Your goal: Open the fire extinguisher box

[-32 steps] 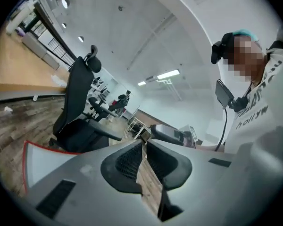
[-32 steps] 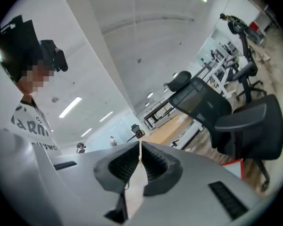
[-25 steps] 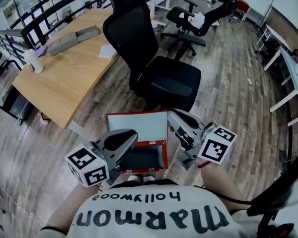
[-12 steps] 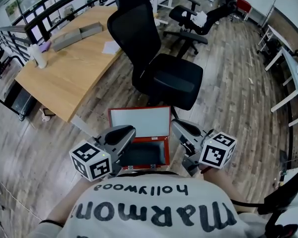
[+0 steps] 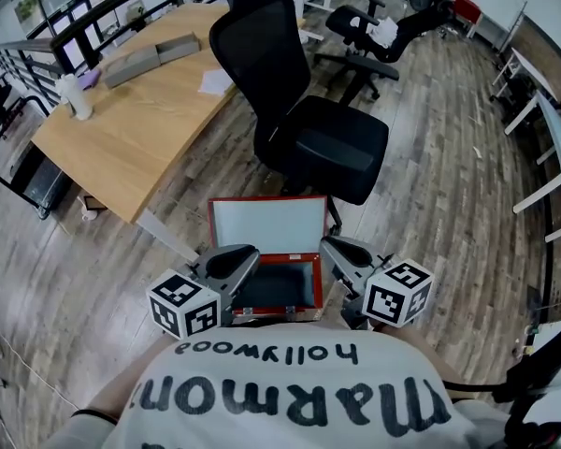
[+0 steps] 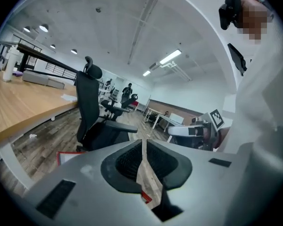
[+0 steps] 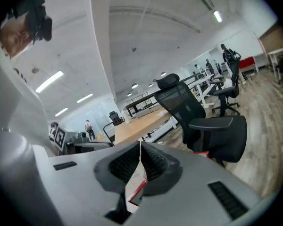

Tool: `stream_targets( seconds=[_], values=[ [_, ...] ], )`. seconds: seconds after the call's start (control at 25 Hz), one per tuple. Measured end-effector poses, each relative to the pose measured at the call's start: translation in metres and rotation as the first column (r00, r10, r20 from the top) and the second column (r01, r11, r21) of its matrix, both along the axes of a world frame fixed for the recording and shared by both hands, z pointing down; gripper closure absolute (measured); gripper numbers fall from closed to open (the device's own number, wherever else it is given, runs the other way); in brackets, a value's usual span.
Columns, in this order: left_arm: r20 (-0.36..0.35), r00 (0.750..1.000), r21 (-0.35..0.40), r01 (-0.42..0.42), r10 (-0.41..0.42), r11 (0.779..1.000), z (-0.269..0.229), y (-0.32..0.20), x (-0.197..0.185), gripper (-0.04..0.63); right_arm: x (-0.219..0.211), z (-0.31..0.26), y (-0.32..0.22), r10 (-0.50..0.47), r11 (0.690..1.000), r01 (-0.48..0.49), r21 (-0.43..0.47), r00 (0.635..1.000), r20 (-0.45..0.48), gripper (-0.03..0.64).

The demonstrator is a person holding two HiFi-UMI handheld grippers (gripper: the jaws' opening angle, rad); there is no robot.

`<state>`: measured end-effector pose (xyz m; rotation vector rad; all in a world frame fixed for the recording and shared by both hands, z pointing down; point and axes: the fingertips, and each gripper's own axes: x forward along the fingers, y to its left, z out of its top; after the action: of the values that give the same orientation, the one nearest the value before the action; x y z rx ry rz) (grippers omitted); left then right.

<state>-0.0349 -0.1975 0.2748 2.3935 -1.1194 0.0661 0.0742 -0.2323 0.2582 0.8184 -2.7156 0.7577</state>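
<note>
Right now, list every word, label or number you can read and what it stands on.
"hollywood": on the person's white shirt, upside down.
"Marmo": bigger print on the same shirt; last letters unclear.
The sheet on the wooden desk: too small to read.

The fire extinguisher box (image 5: pixel 271 258) is a red, rectangular metal case lying flat on the wood plank floor (image 5: pixel 430 185), directly in front of the base of the black office chair (image 5: pixel 309 129). It is open: the lid (image 5: pixel 269 225) is swung up and back on the far long edge and shows a white inner face framed by a red border. The body compartment (image 5: pixel 276 286) faces upward, its interior is dark, and no contents can be made out in it.
</note>
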Motion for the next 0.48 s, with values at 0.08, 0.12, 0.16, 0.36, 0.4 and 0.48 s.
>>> stream_targets(
  seconds=[0.08,0.12,0.16,0.36,0.4,0.48],
  values=[
    [0.012,1.0,-0.045,-0.007,0.007,0.999,0.015,0.003,0.0,0.561,-0.001,0.014,0.003,-0.017,1.0,0.017,0.006,0.998,-0.062,0.6],
    [0.02,1.0,-0.062,-0.009,0.01,0.998,0.022,0.004,0.0,0.561,0.0,0.021,0.004,-0.021,1.0,0.02,-0.008,0.997,-0.075,0.6],
    [0.028,1.0,-0.075,-0.01,0.012,0.997,0.028,0.006,0.0,0.561,0.0,0.026,0.005,-0.023,0.999,0.021,-0.025,0.997,-0.08,0.603],
    [0.035,0.999,-0.088,-0.014,0.017,0.996,0.031,0.007,0.0,0.561,0.0,0.028,0.007,-0.038,0.998,0.035,-0.05,0.996,-0.075,0.607],
    [0.036,0.999,-0.087,-0.01,0.013,0.996,0.031,0.006,-0.001,0.561,-0.001,0.027,0.006,-0.037,0.998,0.033,-0.05,0.997,-0.069,0.607],
    [0.039,0.999,-0.086,-0.005,0.008,0.996,0.031,0.005,-0.002,0.561,-0.001,0.026,0.004,-0.034,0.998,0.031,-0.053,0.998,-0.054,0.607]
  ],
)
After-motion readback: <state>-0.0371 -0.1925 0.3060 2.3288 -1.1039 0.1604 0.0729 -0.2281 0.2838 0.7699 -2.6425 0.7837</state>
